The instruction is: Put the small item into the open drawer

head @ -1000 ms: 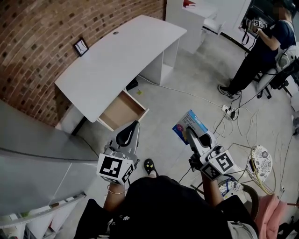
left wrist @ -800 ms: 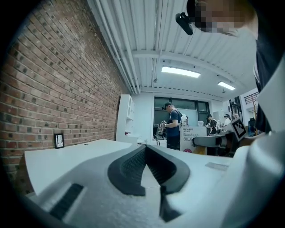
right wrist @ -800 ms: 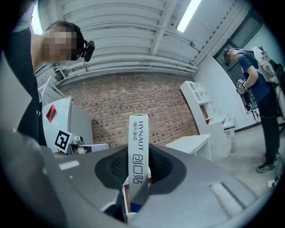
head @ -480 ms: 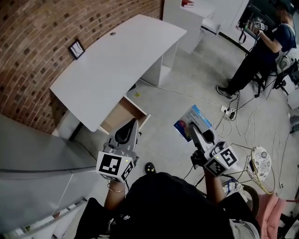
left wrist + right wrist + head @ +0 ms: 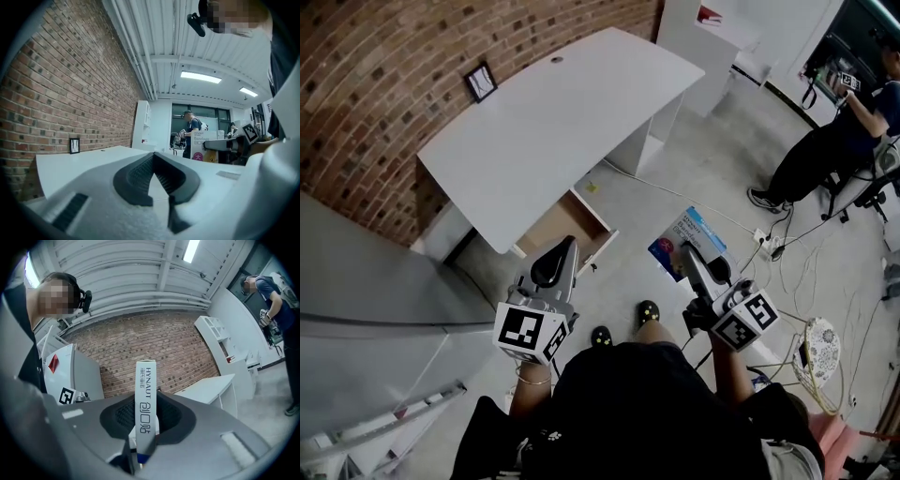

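The bandage box (image 5: 144,414), flat, white and blue with "HYNAUT" printed down its narrow edge, stands on edge between the jaws of the right gripper (image 5: 688,259). The pads clamp it on both broad faces, and it sticks out past the jaw tips. In the head view the box hangs over the grey floor (image 5: 675,202), to the right of the open drawer (image 5: 572,218) and apart from it, not inside.

The drawer is pulled out from under the white desk (image 5: 553,117) and shows a pale wooden bottom. The left gripper (image 5: 568,247) is held level just in front of the drawer; its jaws meet at the tips with nothing between them.

A small black picture frame (image 5: 481,82) stands on the desk's far edge against the brick wall (image 5: 384,66). On the floor to the right a power strip (image 5: 767,243) lies among loose cables, and a person in dark clothes (image 5: 830,131) stands farther off.
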